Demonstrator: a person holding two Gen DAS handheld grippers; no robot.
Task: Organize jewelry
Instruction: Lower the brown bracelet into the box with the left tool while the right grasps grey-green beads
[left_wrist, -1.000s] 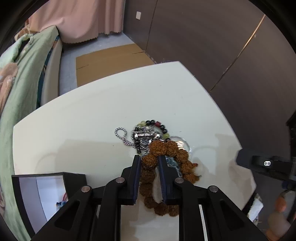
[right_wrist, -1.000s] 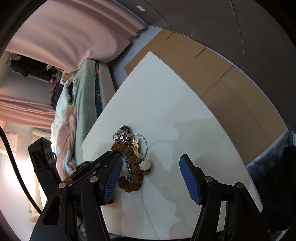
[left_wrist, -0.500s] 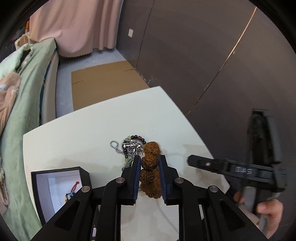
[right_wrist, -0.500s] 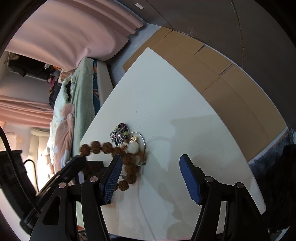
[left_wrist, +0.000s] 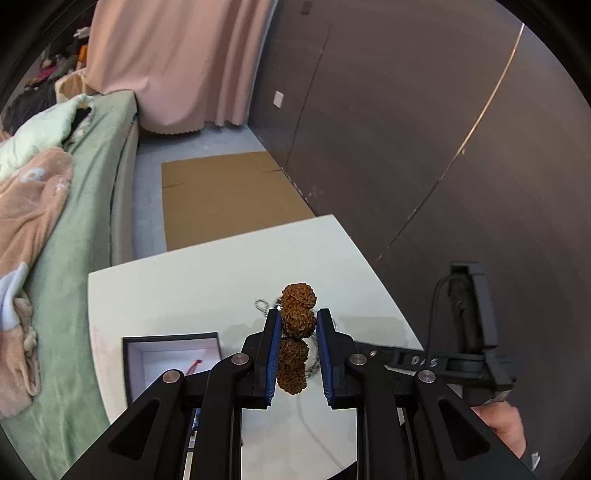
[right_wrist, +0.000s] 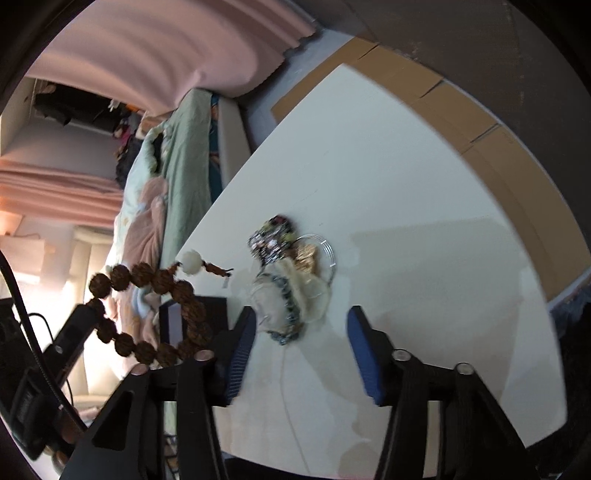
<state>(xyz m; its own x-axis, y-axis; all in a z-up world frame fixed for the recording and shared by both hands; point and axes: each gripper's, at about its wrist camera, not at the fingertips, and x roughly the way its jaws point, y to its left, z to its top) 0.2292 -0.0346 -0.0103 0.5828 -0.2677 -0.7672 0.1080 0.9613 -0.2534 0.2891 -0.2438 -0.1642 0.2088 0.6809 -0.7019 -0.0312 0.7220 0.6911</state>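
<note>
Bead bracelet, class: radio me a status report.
Left gripper shut on bead bracelet, hanging above table. Right gripper closing, nothing between, above jewelry pile. Box open, path unobstructed.

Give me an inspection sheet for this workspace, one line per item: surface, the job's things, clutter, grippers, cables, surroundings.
Surface: white table, mostly bare.
Job's things: brown bead bracelet lifted off the table; jewelry pile on the table; open box near the table's edge.
Clutter: nothing seen.
Grippers: left gripper clamped on a bracelet bead; right gripper closing, nothing between its jaws.
Cables: black cable beside the left gripper.
Surroundings: bed, pink curtain, cardboard sheet on the floor, dark wall.
</note>
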